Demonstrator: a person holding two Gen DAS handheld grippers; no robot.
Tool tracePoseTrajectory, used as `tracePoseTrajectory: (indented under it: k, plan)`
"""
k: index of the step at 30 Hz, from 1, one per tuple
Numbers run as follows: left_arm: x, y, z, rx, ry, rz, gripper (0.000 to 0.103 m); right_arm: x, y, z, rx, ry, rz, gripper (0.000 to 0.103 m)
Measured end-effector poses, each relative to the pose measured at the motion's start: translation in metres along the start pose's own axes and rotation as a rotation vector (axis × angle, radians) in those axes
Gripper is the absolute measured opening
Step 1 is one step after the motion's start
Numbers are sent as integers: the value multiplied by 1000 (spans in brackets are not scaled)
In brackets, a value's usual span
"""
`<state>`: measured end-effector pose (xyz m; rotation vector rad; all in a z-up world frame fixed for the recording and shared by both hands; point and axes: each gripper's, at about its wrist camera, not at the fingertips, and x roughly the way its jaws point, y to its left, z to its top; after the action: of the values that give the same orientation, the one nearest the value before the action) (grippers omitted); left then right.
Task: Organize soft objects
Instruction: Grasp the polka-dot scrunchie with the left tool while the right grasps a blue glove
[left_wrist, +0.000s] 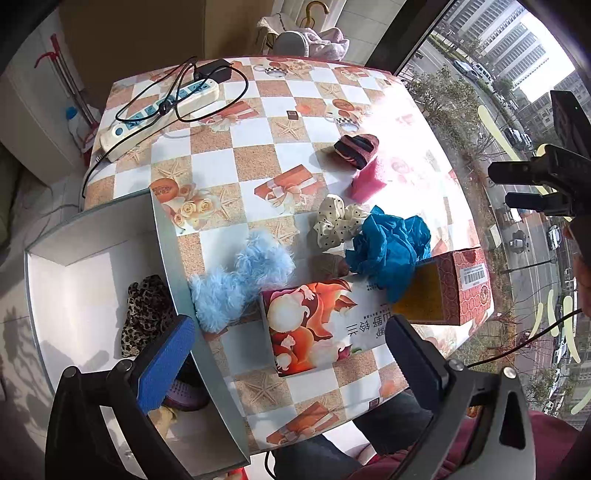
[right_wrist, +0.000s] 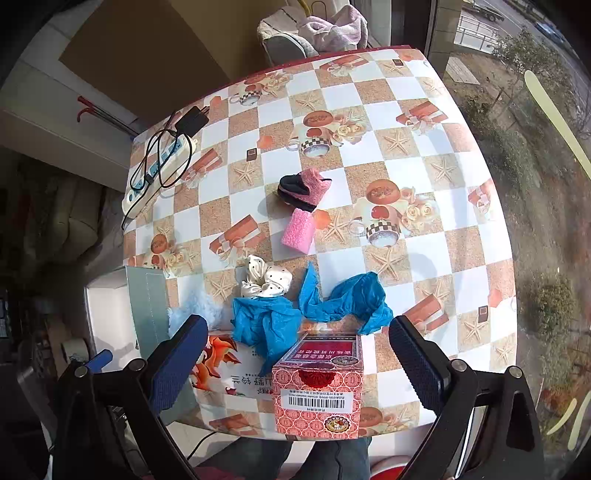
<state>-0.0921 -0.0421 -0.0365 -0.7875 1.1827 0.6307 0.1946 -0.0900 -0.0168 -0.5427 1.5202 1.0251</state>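
1. The table (right_wrist: 424, 122), under a checkered cloth printed with starfish and gift boxes, carries the soft things in a loose cluster near its front edge, all of them beyond both sets of fingertips and touched by neither.
2. The white open box (left_wrist: 92, 258) stands at the table's left edge. A leopard-print fabric piece (left_wrist: 147, 314) lies inside it, with a purple item and a beige one below that, partly hidden behind the left finger.
3. The illustrated tissue pack (left_wrist: 314, 325) lies flat between the left gripper's (left_wrist: 291, 354) fingers in the left wrist view. The red patterned carton (right_wrist: 317, 387) lies beside it, between the right gripper's (right_wrist: 299, 354) fingers in the right wrist view.
4. The crumpled blue plastic bag (right_wrist: 306, 310) drapes over the far ends of the pack and the carton.
5. The light blue fluffy piece (left_wrist: 240, 277) sits between the box wall and the pack.
6. The cream polka-dot scrunchie (right_wrist: 266, 280) lies just beyond the bag. The pink sponge (right_wrist: 299, 232) and the dark rolled sock (right_wrist: 303, 188) lie farther out.
7. Both grippers are spread wide and hold nothing. The blue pads are clear of every object.
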Motion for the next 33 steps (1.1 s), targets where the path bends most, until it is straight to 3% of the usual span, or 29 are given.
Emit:
tracePoseTrajectory:
  k: [3, 8, 12, 16, 18, 19, 21, 26, 33]
  plan:
    - [16, -14, 7, 6, 57, 26, 103, 19, -13, 2, 16, 70, 27, 99]
    - [25, -17, 2, -2, 109, 72, 103, 65, 19, 17, -98, 205, 65, 99]
    - [21, -7, -2, -70, 116, 100, 103, 125, 52, 27, -198, 396, 28, 99]
    - [22, 3, 2, -131, 123, 111, 103, 178, 63, 23, -211, 580, 21, 98]
    - [25, 4, 9, -141, 131, 108, 103, 187, 59, 21, -198, 617, 37, 65]
    - [29, 4, 15, -139, 135, 103, 103, 188, 54, 21, -178, 627, 66, 29]
    - [39, 0, 29, -122, 146, 93, 103, 176, 39, 22, -136, 592, 131, 28]
    - [91, -23, 73, -58, 223, 51, 103, 117, -16, 30, -10, 387, 236, 28]
    - [178, -72, 110, 46, 372, 24, 103, 37, -93, 17, 188, 108, 279, 28]
